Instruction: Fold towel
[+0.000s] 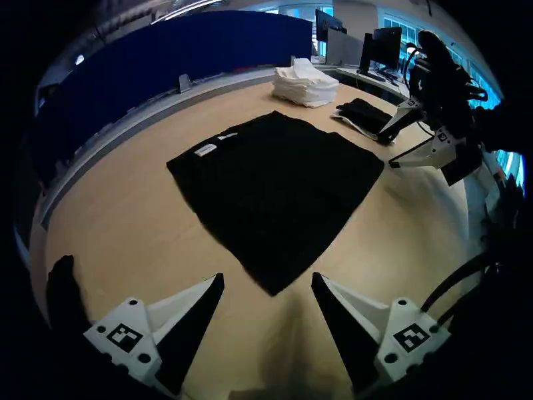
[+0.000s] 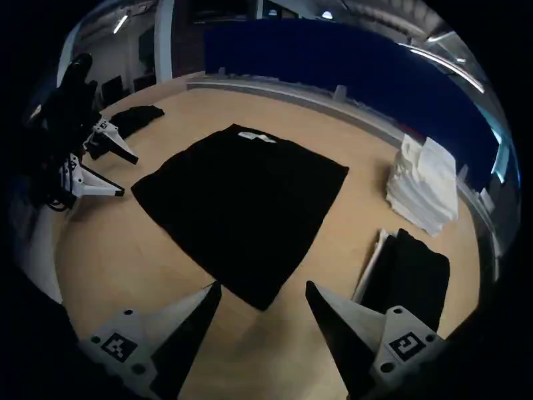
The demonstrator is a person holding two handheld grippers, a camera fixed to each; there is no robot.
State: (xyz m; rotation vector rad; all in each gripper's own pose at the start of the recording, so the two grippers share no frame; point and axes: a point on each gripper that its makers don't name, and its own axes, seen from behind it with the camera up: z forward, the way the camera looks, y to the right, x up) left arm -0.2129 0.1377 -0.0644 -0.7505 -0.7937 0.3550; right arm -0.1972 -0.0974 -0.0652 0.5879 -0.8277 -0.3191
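Pale, smooth wooden tabletop (image 1: 133,220) is carrying the black towel (image 1: 280,187), which is lying flat at its middle, soft and matte, nearly square, so its long axis is hard to tell. One corner is pointing toward the left gripper (image 1: 266,277), another toward the right gripper (image 2: 262,285); both sets of jaws are standing apart, empty.

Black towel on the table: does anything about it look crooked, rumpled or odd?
Nothing stands out. The black towel lies spread flat on the table, not yet folded, with its white label at the far edge. The left tool and right tool are open, holding nothing. The stack of white towels looks tidy.
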